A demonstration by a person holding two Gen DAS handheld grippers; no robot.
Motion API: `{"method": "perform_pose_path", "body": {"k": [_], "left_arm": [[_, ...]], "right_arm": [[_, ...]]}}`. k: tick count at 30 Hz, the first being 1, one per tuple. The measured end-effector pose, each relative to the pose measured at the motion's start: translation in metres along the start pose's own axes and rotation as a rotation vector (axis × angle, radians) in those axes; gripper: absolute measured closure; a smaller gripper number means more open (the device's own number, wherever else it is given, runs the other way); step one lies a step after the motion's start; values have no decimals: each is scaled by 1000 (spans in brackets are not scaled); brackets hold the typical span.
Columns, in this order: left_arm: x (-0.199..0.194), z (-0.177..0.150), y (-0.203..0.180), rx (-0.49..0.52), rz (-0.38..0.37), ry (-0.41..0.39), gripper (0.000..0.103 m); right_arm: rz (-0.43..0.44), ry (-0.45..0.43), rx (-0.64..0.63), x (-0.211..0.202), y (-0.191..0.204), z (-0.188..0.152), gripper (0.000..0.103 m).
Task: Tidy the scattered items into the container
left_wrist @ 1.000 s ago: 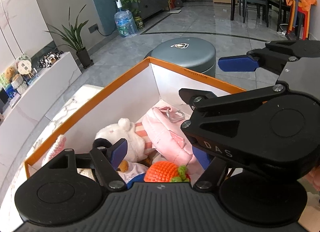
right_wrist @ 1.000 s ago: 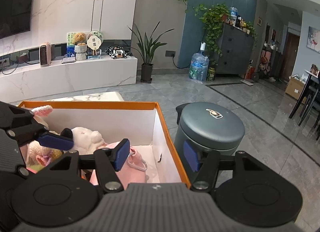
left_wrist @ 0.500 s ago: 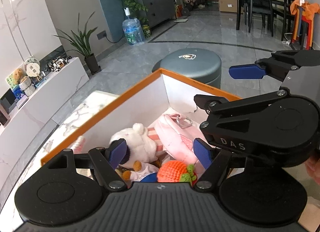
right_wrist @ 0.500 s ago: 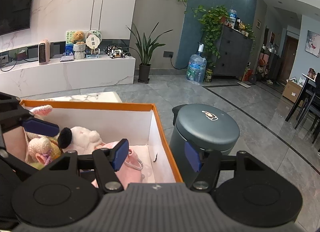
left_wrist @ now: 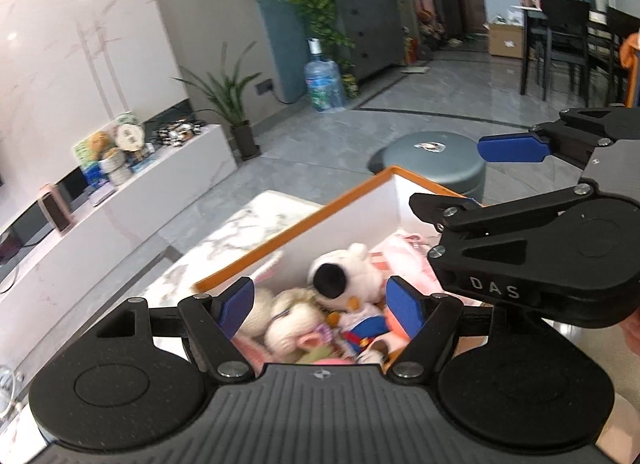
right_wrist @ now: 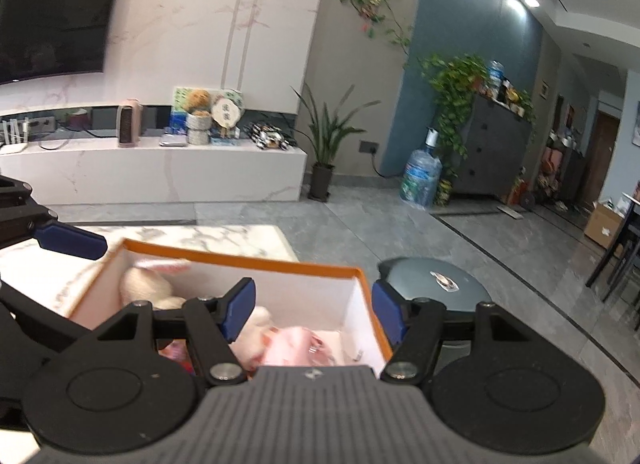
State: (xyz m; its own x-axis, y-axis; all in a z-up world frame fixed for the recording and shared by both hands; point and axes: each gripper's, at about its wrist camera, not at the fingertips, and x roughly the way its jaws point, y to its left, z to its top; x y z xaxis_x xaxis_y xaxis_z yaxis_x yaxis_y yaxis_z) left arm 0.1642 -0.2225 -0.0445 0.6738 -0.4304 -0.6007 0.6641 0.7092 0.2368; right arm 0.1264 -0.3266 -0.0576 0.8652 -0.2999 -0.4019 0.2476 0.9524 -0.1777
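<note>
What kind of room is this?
Most likely a home living room: a wall-mounted television above a long marble media console, potted plants, and dining chairs in an adjoining area.

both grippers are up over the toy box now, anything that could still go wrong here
The right hand-held gripper sits close beside the left hand-held gripper, so the two could knock together. The box stands near the table corner, above the round grey bin; a bump might push it off. The soft toys are piled high and could spill.
</note>
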Motion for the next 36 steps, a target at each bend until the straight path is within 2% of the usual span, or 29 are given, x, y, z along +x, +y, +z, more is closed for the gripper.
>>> {"method": "perform_pose_path", "body": {"k": [7,14,21,29,36], "left_arm": [[-51,-19,31,-70,81,-18,17],[-104,-48,67,-168,167,-27,18],[-144,-93,110,-299,276,18,19],[-173,-148,159,-477,354,81,22],[-173,-194,189,-551,382,163,22]], "right_arm": [[92,-35,-29,-35,37,18,35],[220,-53,-45,-65,86,32,34],[359,-44,-95,-92,146,38,30],[478,59,-163,-102,205,25,30],[538,149,-221,-94,249,1,30]]}}
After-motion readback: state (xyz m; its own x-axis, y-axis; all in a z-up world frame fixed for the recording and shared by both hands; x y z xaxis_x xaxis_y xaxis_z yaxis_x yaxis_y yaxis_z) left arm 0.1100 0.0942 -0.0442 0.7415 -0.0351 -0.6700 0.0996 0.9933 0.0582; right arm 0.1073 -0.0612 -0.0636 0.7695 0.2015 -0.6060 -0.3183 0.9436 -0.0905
